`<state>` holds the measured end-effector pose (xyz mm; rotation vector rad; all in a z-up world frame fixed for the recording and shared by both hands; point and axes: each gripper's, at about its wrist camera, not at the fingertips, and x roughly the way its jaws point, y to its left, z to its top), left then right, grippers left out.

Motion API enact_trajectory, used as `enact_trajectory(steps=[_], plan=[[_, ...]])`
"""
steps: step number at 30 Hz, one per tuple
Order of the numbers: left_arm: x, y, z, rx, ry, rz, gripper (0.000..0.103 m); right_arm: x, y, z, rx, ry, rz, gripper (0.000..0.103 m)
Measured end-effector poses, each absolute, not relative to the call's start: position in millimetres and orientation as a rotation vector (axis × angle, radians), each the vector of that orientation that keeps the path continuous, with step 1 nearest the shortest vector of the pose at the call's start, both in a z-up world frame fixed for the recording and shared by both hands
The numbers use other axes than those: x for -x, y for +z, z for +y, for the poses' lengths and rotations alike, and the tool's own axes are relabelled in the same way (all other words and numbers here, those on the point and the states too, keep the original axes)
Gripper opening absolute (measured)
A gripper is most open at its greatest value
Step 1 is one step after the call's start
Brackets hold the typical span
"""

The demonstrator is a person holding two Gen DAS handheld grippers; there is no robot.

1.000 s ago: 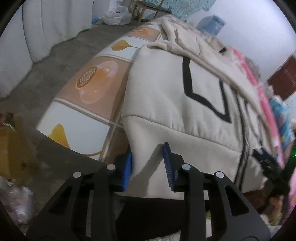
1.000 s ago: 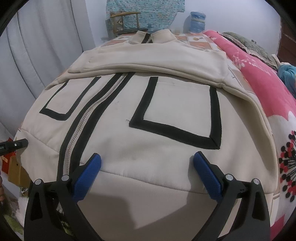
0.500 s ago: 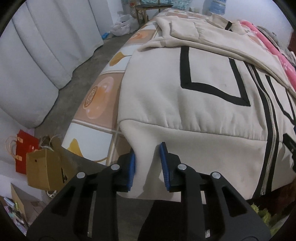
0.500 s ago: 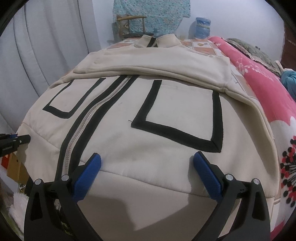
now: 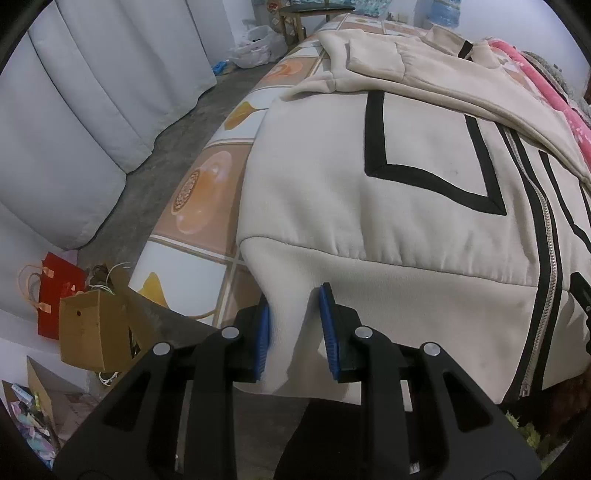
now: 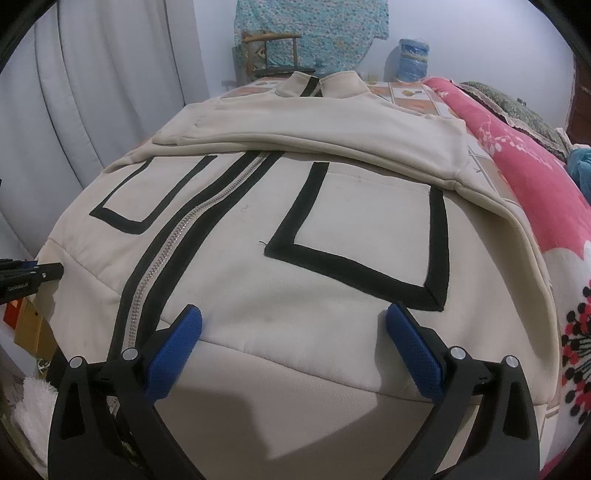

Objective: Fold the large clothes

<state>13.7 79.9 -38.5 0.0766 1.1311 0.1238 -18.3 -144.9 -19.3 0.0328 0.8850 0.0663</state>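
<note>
Cream zip jacket, front up on bed, sleeves crossed. Left gripper: jaws narrow, clamping hem corner. Right gripper: jaws wide, empty, over hem. Advice: grip opposite corner before lifting evenly.

This is a room in a home, most likely a bedroom. A bed with a sheet printed with orange cups and squares carries a cream jacket, and along its far side lies a pink flowered blanket. Pale curtains hang down to a bare grey floor. On the floor near the bed's near corner stand a red paper bag and a brown paper bag. Beyond the far edge of the bed are a wooden chair, a patterned blue cloth on the wall and a blue water bottle.
</note>
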Motion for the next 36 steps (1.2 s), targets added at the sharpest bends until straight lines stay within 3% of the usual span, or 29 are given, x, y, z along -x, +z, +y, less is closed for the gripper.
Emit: enact_trajectory(steps=[36], plan=[[-3,-30,75,-0.11,0.093,1.127,0.026,18,-19,-144,-0.033,0.066,0.883,0.097]])
